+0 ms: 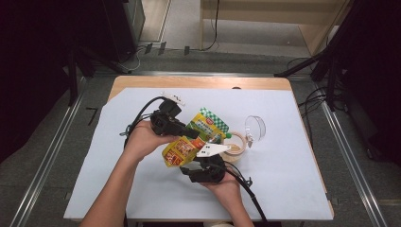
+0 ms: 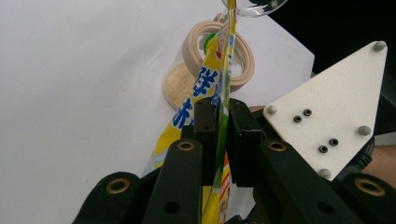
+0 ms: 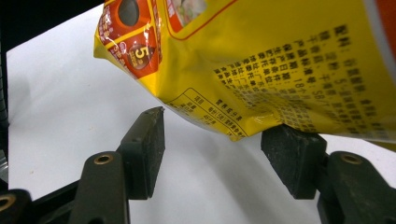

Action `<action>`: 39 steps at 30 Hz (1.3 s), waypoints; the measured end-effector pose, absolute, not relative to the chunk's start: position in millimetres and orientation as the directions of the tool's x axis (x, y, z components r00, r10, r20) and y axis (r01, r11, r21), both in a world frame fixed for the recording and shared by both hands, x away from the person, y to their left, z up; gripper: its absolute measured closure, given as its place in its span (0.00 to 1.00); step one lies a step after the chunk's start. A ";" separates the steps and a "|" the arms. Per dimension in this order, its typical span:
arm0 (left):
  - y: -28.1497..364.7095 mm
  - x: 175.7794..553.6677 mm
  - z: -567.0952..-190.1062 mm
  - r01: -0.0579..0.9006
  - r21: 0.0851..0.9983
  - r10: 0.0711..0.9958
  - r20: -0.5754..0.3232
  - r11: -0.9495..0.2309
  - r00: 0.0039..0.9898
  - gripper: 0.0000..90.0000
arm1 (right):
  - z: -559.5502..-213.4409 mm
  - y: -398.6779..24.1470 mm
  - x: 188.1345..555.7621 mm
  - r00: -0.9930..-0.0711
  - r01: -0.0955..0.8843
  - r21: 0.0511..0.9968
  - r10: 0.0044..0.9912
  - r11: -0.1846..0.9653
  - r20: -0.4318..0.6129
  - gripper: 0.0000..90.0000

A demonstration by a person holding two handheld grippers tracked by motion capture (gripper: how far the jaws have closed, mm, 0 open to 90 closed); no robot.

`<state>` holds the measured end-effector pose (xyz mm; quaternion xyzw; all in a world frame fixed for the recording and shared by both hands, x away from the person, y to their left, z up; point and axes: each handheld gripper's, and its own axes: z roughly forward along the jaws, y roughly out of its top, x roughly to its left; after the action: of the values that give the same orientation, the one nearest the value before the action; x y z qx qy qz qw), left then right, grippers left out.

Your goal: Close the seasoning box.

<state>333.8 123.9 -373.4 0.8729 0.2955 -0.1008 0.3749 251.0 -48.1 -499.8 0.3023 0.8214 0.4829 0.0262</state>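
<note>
Both forearms come in from the near edge of the table and meet over the middle of the white sheet. The left hand reaches in from the left, holding the left gripper pointed toward the right. Its jaws are clenched on the edge of a yellow pouch; in the left gripper view the pouch stands edge-on, pinched between the two black pads. The right hand sits nearer the person, palm up under the right gripper, which points away and to the left, its grey plate on top. In the right gripper view the jaws stand spread, released, with the pouch hanging just above them; whether the right pad touches its lower edge is hard to tell.

A second, green-checked pouch lies behind the yellow one, partly covered by it. Just to the right is a jar with a beige rim, half hidden by the grey plate, and beside it a clear lid. In the left gripper view the lid is cut off at the top. The pouch's small print is unreadable.
</note>
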 end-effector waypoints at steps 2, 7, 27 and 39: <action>122.2 333.3 -373.3 0.591 0.604 0.442 -0.396 -0.534 0.805 0.93 | -500.5 -48.5 251.2 -0.814 0.473 0.808 0.525 0.351 0.248 0.46; 122.9 333.8 -372.1 0.582 0.619 0.435 -0.392 -0.527 0.811 0.98 | -498.9 -48.7 249.3 -0.817 0.458 0.811 0.531 0.364 0.224 0.46; 159.3 341.1 -363.9 0.591 0.700 0.445 -0.415 -0.400 0.793 1.00 | -475.6 -73.0 247.1 -0.838 0.399 0.865 0.504 0.303 0.210 0.50; 195.3 361.2 -373.4 0.565 0.784 0.579 -0.343 -0.257 0.739 1.00 | -477.6 -79.1 249.8 -0.878 0.402 0.836 0.416 0.373 0.237 0.50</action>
<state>361.2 195.3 -373.4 0.7929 0.3609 0.0073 0.4910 249.8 -79.1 -477.6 0.2470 0.8286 0.5024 0.0070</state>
